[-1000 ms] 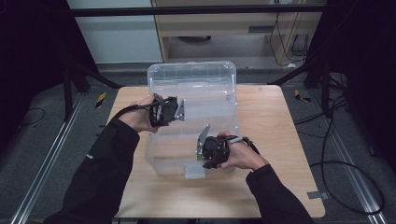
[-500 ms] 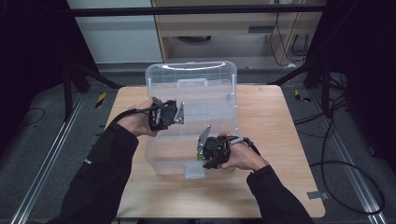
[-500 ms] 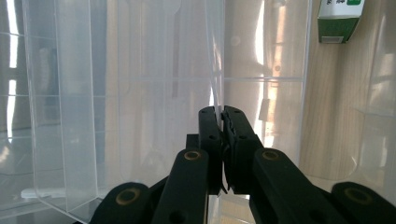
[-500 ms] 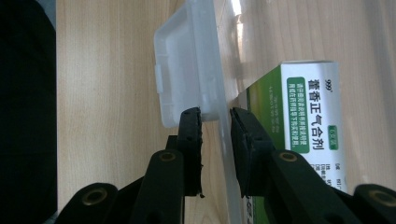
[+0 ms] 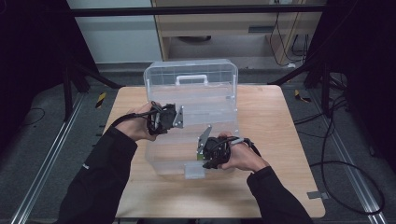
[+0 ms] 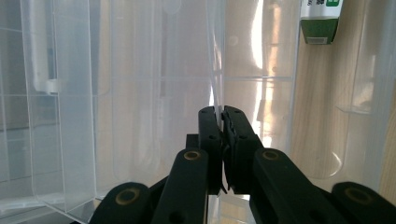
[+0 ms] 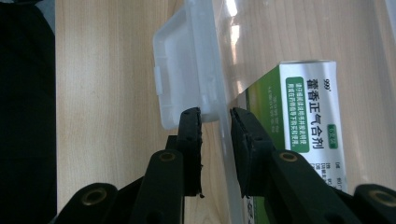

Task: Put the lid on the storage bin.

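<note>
A clear plastic box [image 5: 191, 107] is standing in the middle of the wooden worktop [image 5: 275, 140], its lid tipped up at the far side with a white handle [image 5: 192, 79] showing near the top edge.

The left gripper [image 5: 180, 117] is coming in from the box's left side. In the left gripper view its fingers [image 6: 209, 130] are pressing together on a thin clear wall of the box [image 6: 159, 93], with the wall's edge running up from between the pads. The left gripper [image 6: 220, 122] is pointing into the box's see-through compartments.

The right gripper [image 5: 204, 147] is sitting at the box's near edge, close to the white latch [image 5: 194, 170] at the front. In the right gripper view the right gripper [image 7: 215, 122] is straddling the rim of the box [image 7: 224, 56]: its fingers [image 7: 190, 126] are lying on either side of the rim beside the latch [image 7: 180, 70]. The left pad is touching the white plastic, while a narrow gap is showing between the right pad and the clear wall, so I cannot tell whether the grip is firm.

A green and white carton [image 7: 308, 112] with printed text is lying inside the box, just past the right gripper's fingers. The carton's [image 6: 320, 18] end is also showing through the clear plastic in the left gripper view.
</note>
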{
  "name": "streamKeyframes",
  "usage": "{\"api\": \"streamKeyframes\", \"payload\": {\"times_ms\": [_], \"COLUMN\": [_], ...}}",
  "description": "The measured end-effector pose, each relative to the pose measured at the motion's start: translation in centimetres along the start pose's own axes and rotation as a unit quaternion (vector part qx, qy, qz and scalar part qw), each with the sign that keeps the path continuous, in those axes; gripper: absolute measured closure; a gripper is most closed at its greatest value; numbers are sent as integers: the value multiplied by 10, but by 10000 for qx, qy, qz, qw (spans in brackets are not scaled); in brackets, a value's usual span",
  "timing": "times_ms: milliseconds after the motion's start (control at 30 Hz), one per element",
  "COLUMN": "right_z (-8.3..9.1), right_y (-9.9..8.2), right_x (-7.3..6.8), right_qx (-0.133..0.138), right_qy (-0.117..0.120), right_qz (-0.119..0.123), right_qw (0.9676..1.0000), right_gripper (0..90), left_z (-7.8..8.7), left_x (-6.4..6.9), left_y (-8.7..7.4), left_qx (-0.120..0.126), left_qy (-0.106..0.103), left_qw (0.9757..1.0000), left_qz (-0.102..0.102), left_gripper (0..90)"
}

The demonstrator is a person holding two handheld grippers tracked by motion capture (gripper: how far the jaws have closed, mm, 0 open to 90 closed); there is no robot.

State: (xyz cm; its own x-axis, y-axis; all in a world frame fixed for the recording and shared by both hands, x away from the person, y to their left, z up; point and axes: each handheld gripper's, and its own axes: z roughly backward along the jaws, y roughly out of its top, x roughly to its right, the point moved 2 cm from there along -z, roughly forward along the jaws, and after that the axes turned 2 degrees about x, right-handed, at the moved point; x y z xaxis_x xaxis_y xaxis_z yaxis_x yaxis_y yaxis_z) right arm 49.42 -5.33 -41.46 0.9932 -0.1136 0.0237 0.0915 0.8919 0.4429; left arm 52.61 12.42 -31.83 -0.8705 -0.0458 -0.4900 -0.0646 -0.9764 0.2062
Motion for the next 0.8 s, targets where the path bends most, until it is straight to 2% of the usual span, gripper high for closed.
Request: {"api": "streamKeyframes", "payload": {"times_ms": [200, 533, 800], "right_z": [0, 0, 0], "right_y": [0, -1, -1], "right_x": [0, -2, -4], "right_qx": [6, 48, 65], "right_qy": [-27, -107, -181], "right_qz": [-5, -39, -55], "right_qw": [10000, 9999, 9998], "right_gripper": [738, 736, 735], "left_z": [1, 1, 1], "left_x": [3, 11, 17], "left_y": [0, -1, -1], "left_qx": [-2, 93, 64], "left_qy": [-8, -24, -37], "left_qw": [10000, 10000, 10000], "left_qz": [-52, 1, 7], "left_gripper": [859, 856, 852]}}
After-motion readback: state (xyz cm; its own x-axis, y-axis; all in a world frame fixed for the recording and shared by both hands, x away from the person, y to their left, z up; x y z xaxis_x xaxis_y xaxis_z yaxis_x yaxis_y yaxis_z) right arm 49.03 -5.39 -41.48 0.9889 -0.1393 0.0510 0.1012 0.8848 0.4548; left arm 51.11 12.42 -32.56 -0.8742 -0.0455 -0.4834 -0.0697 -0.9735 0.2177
